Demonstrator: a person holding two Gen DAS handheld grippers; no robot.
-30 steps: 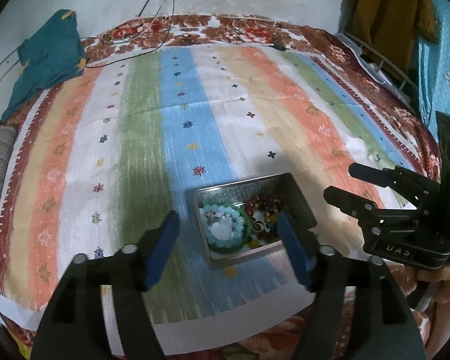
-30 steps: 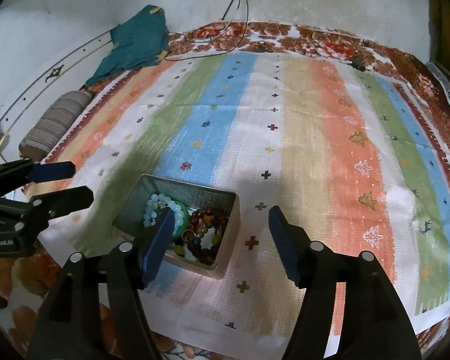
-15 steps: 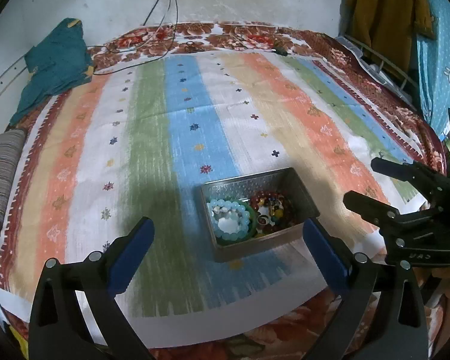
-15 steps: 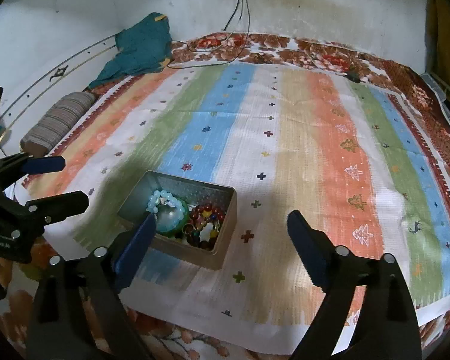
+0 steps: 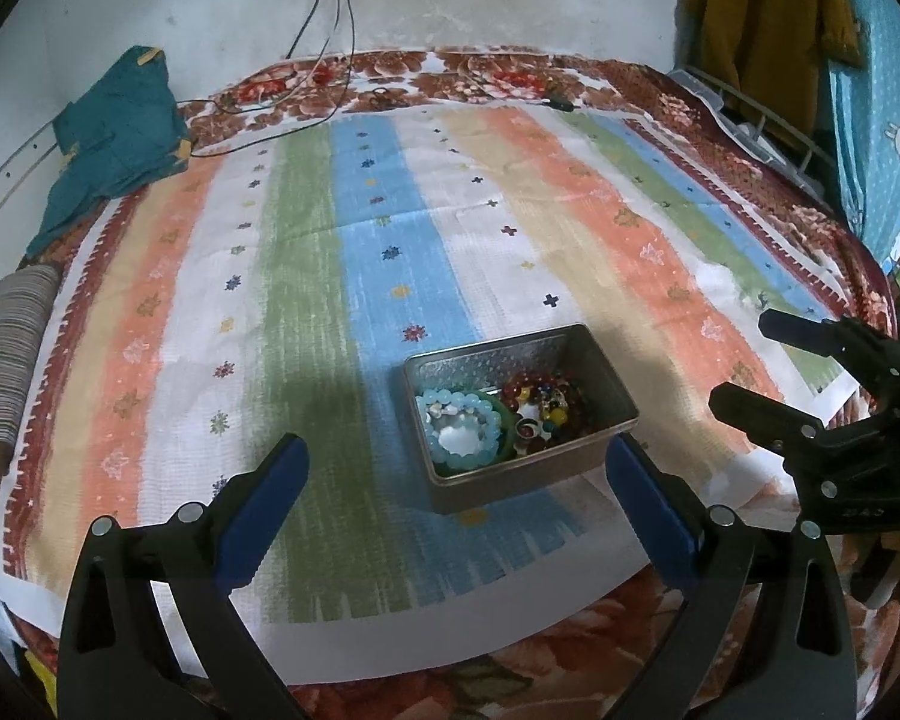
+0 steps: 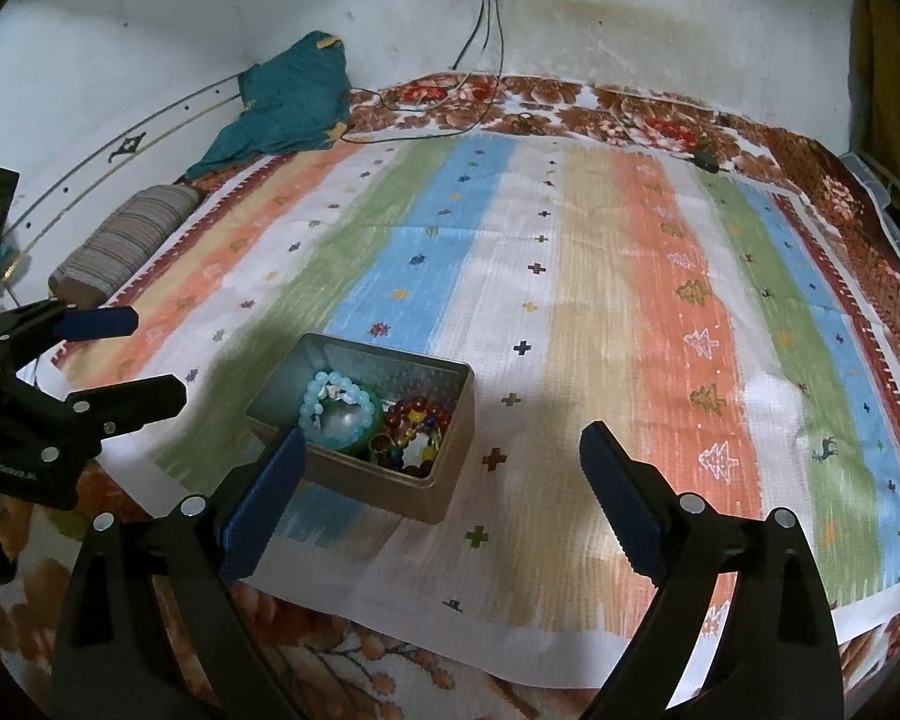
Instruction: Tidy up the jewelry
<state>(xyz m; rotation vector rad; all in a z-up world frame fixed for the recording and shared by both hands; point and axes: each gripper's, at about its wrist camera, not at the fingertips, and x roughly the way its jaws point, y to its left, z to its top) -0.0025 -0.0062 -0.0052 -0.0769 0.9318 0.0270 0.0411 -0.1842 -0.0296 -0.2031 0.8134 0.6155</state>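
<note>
A grey metal tin stands on the striped cloth near its front edge. It holds a pale blue bead bracelet on a green bangle and dark red and mixed-colour bead bracelets. My left gripper is open and empty, just in front of the tin. My right gripper is open and empty, to the tin's right. Each gripper also shows in the other's view, the right one and the left one.
The striped cloth covers a floral bedspread. A teal garment and a striped roll lie at the left. Cables hang from a wall socket. Clothes hang at the far right.
Both grippers have opened wider and pulled back and up from the tin. The tin and its jewelry have not moved.
</note>
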